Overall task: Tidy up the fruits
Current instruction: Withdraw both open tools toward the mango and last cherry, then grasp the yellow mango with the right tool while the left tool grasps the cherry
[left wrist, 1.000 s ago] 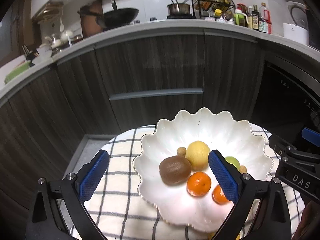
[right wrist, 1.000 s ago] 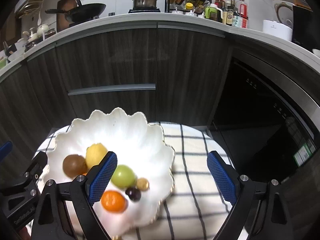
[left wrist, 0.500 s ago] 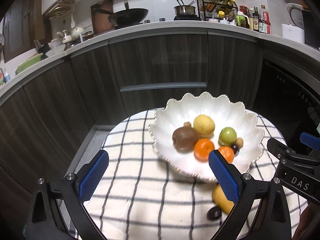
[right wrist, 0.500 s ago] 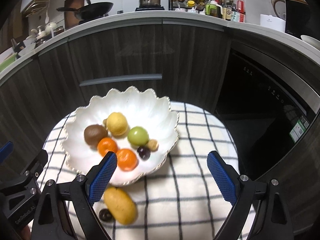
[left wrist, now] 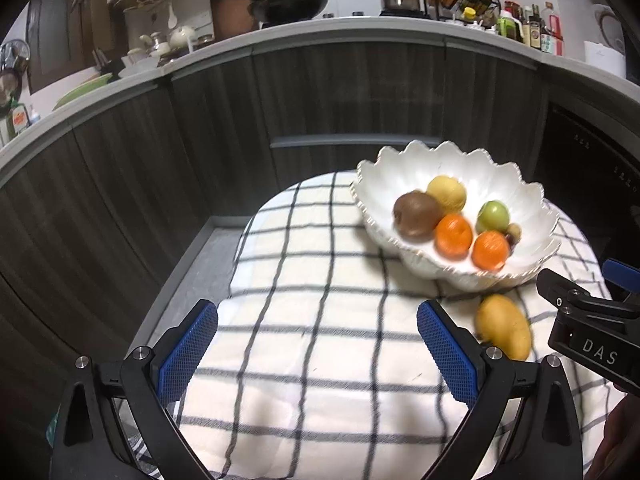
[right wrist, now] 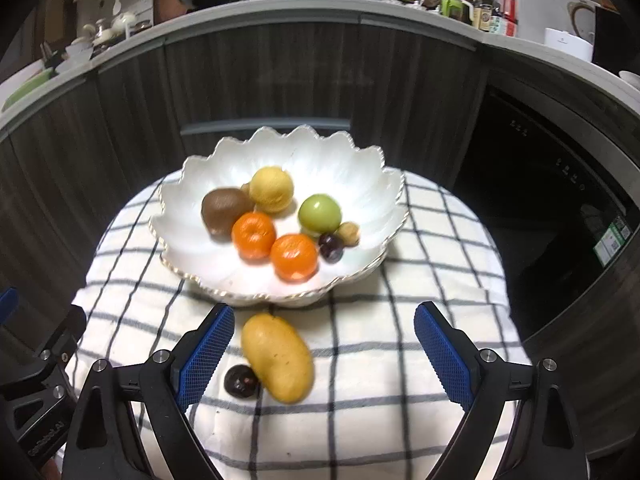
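Observation:
A white scalloped bowl (right wrist: 372,184) (left wrist: 520,200) stands on a checked cloth (right wrist: 420,292) (left wrist: 304,300). It holds a kiwi (right wrist: 224,210), a yellow fruit (right wrist: 272,189), two oranges (right wrist: 254,235), a green fruit (right wrist: 319,213), a dark fruit (right wrist: 330,246) and a small brown one. A yellow mango (right wrist: 278,357) (left wrist: 503,326) and a dark round fruit (right wrist: 240,380) lie on the cloth in front of the bowl. My right gripper (right wrist: 320,354) is open and empty, with the mango between its fingers. My left gripper (left wrist: 318,350) is open and empty, left of the mango.
The cloth covers a small round table in front of dark curved kitchen cabinets (right wrist: 280,76). A dark oven front (right wrist: 560,184) is at the right. The counter above carries a wok (left wrist: 292,2), a pot and bottles. The floor drops away left of the table.
Both grippers have drawn back from the bowl toward the near edge of the table. The mango and the dark fruit on the cloth have come into view. The left view has swung left.

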A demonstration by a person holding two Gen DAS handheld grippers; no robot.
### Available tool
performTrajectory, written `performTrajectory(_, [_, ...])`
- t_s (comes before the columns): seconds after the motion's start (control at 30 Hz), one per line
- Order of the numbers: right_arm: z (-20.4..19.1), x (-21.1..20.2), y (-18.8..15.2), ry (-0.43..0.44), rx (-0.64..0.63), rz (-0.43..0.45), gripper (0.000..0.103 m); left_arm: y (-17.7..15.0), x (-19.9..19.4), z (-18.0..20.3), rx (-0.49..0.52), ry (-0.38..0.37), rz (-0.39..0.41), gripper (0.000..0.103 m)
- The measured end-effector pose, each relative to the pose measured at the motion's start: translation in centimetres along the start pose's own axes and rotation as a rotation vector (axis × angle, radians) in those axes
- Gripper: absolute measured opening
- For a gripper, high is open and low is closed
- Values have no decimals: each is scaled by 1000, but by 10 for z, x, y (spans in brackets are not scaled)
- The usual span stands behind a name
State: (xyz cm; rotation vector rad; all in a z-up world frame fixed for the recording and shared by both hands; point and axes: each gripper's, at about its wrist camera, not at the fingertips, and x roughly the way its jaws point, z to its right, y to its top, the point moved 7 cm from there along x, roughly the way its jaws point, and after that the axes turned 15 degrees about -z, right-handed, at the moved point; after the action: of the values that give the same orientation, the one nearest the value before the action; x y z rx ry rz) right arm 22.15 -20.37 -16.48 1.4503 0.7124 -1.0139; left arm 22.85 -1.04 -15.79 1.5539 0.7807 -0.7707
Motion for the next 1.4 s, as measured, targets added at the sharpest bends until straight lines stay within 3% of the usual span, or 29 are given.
performTrajectory(0.6, [-24,71,-9,25,-23,-81,90,-17,50,-15,-11,24,-79,102])
performTrajectory(0.8, [-26,90,-16,39,-17,-139,73,-18,55,-13,0,26,-88,102])
performTrajectory(0.87, [-25,91,-18,45,-17,-142,71,-19,56,-13,2,27,-89,102])
performTrajectory(0.93, [-28,90,-19,61,-25,-131,57,-19,55,-13,2,26,-88,102])
performTrajectory(1.4, [-4,62,-23,65,12,-79,57,-16,41,2,41,11,-61,101])
